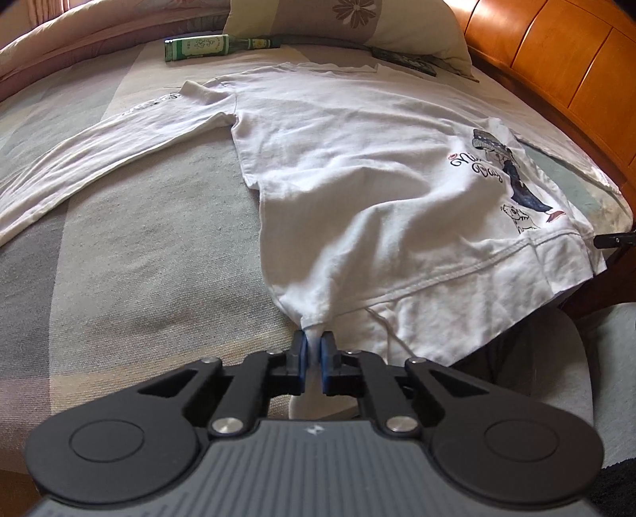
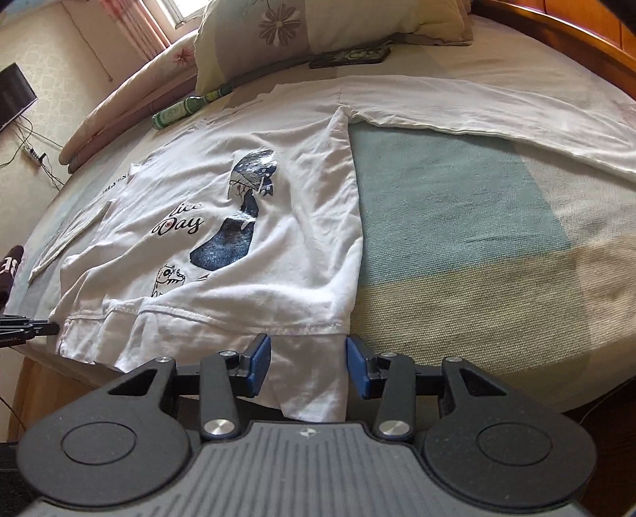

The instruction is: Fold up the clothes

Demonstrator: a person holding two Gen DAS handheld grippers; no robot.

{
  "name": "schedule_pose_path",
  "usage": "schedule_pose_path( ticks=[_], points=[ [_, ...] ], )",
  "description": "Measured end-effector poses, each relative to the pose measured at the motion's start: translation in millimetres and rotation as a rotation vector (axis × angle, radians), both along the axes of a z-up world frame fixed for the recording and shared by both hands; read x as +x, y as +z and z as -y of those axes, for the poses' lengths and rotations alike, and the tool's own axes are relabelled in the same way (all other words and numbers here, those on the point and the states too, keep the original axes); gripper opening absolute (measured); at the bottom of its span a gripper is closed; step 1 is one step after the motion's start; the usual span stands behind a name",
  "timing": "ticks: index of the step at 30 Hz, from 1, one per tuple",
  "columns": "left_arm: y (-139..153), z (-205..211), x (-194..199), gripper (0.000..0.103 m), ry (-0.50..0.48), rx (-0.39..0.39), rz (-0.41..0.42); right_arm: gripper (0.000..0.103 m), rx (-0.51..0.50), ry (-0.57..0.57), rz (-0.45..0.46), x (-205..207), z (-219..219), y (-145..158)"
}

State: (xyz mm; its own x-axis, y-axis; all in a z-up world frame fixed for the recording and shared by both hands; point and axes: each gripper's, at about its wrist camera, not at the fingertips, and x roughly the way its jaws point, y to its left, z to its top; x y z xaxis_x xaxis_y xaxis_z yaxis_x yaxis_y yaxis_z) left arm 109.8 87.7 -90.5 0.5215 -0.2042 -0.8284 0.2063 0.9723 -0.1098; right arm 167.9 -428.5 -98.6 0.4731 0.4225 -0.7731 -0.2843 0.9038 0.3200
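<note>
A wide bed (image 1: 131, 254) with a striped cover in grey, green and beige fills both views, backed by an orange-brown wooden headboard (image 1: 556, 51). Spread flat across the bed lies a white long-sleeved shirt (image 1: 349, 167), front up, with a dark printed figure and the script "Nice Day" (image 2: 183, 224) on its chest. One sleeve (image 1: 99, 147) stretches out across the cover on one side, and the other sleeve (image 2: 497, 107) reaches the opposite way; the hem hangs a little over the bed's near edge.

At the far end a floral pillow (image 1: 346, 28) leans against the bedding, with a green glass bottle (image 1: 210, 47) lying on its side just beside it and a dark flat object (image 2: 349, 57), too small to identify, near the pillow's edge.

The left tongs (image 1: 313, 350) are pinched together on the hem corner of the shirt, white cloth bunched between the blue pads (image 1: 328, 354). The right tongs (image 2: 308, 366) stand apart at the other end of the hem, the fabric lying between the spread pads without being gripped.
</note>
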Motion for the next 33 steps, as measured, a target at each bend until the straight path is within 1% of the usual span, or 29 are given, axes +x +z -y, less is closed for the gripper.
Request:
schedule_pose_path(
  ticks=[1, 4, 7, 9, 11, 13, 14, 15, 16, 17, 18, 19, 20, 22, 24, 25, 27, 28, 29, 30, 31, 33],
  points=[
    [2, 1, -2, 0.005, -0.004, 0.005, 0.0, 0.007, -0.01, 0.005, 0.005, -1, -2, 1],
    [8, 4, -6, 0.003, -0.017, 0.021, -0.001, 0.006, -0.036, 0.022, 0.019, -3, -1, 5],
    [14, 7, -11, 0.003, -0.029, 0.037, -0.002, 0.005, -0.036, 0.029, 0.023, -6, 9, 14],
    [18, 9, -13, 0.003, -0.051, 0.051, -0.014, 0.005, -0.064, 0.043, 0.017, -6, 11, 17],
    [20, 10, -14, 0.006, -0.064, 0.07, -0.026, 0.007, -0.101, 0.059, 0.009, -5, 11, 18],
    [28, 8, -12, 0.009, -0.047, 0.075, -0.004, 0.011, -0.137, 0.065, 0.027, -7, 9, 24],
    [35, 7, -10, 0.01, -0.043, 0.075, 0.022, 0.016, -0.153, 0.061, 0.048, -9, 7, 29],
    [42, 5, -7, 0.009, -0.038, 0.075, 0.048, 0.019, -0.157, 0.058, 0.078, -10, 4, 36],
    [48, 4, -4, 0.012, -0.034, 0.075, 0.074, 0.024, -0.144, 0.068, 0.108, -11, -1, 44],
    [53, 5, 2, 0.017, -0.043, 0.063, 0.101, 0.032, -0.123, 0.083, 0.129, -10, -9, 49],
    [58, 6, 10, 0.019, -0.058, 0.045, 0.128, 0.036, -0.105, 0.098, 0.147, -7, -18, 54],
    [55, 11, 21, 0.026, -0.073, 0.033, 0.134, 0.041, -0.097, 0.115, 0.161, -4, -29, 56],
    [49, 18, 33, 0.029, -0.088, 0.024, 0.129, 0.043, -0.104, 0.133, 0.172, 1, -42, 55],
    [37, 31, 58, 0.029, -0.116, 0.005, 0.119, 0.043, -0.11, 0.154, 0.178, 15, -68, 48],
    [25, 45, 82, 0.029, -0.145, -0.014, 0.109, 0.043, -0.086, 0.162, 0.171, 30, -90, 37],
    [19, 51, 95, 0.029, -0.159, -0.023, 0.104, 0.043, -0.069, 0.157, 0.156, 38, -99, 31],
    [0, 52, 107, 0.029, -0.14, -0.007, 0.079, 0.043, -0.059, 0.132, 0.113, 49, -107, 16],
    [-6, 46, 106, 0.031, -0.138, -0.006, 0.084, 0.044, -0.072, 0.13, 0.093, 49, -108, 9],
    [-11, 38, 104, 0.035, -0.142, -0.012, 0.096, 0.047, -0.102, 0.134, 0.073, 47, -107, 3],
    [-11, 35, 102, 0.035, -0.147, -0.004, 0.105, 0.048, -0.143, 0.147, 0.07, 41, -106, -3],
    [-9, 33, 100, 0.037, -0.153, 0.011, 0.112, 0.048, -0.182, 0.169, 0.08, 32, -102, -5],
    [-4, 31, 97, 0.036, -0.165, 0.041, 0.125, 0.048, -0.258, 0.203, 0.087, 16, -96, -3]
  ],
)
